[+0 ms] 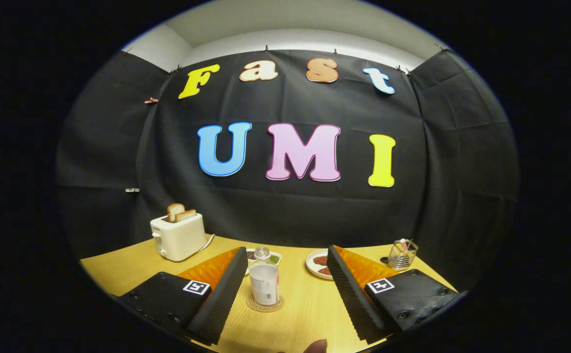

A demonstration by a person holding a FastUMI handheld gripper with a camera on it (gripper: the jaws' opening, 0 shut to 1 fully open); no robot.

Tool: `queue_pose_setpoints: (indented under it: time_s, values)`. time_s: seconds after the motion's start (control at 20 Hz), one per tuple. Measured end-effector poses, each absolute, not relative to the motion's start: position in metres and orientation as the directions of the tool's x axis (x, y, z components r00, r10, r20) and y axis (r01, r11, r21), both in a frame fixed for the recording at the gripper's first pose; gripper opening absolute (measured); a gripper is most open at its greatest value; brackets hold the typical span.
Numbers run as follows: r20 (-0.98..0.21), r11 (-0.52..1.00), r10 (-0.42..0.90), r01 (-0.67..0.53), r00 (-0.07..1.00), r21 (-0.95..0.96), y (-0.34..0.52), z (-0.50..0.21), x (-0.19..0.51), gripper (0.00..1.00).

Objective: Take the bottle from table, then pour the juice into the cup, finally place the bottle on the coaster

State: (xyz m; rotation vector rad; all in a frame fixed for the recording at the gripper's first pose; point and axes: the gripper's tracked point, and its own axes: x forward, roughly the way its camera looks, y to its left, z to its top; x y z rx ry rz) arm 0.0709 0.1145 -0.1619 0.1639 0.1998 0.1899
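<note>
Holding the hand-held gripper point(285, 289) wide open and empty, I see the clear plastic bottle point(264, 284) upright on the round coaster point(265, 305) between its fingers, toward eleven o'clock on the wooden table point(305, 309).

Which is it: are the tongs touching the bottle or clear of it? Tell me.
Apart. In the gripper view the tongs stand open, with bare table visible between each finger and the bottle, which stands on the coaster.

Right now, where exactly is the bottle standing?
In the gripper view, the bottle stands upright on the round coaster, between the open fingers of the gripper but untouched, with a small dish behind it.
</note>
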Motion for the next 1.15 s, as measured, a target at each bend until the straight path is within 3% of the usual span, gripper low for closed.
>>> queue_pose_setpoints:
  time_s: [0.45, 1.15]
  values:
    - [-0.194, 0.980, 0.163, -0.136, 0.967, 0.143, 0.062, -0.095, 0.029, 0.99]
    - [-0.199, 0.994, 0.088, -0.072, 0.976, 0.086, 0.016, -0.073, -0.018, 0.97]
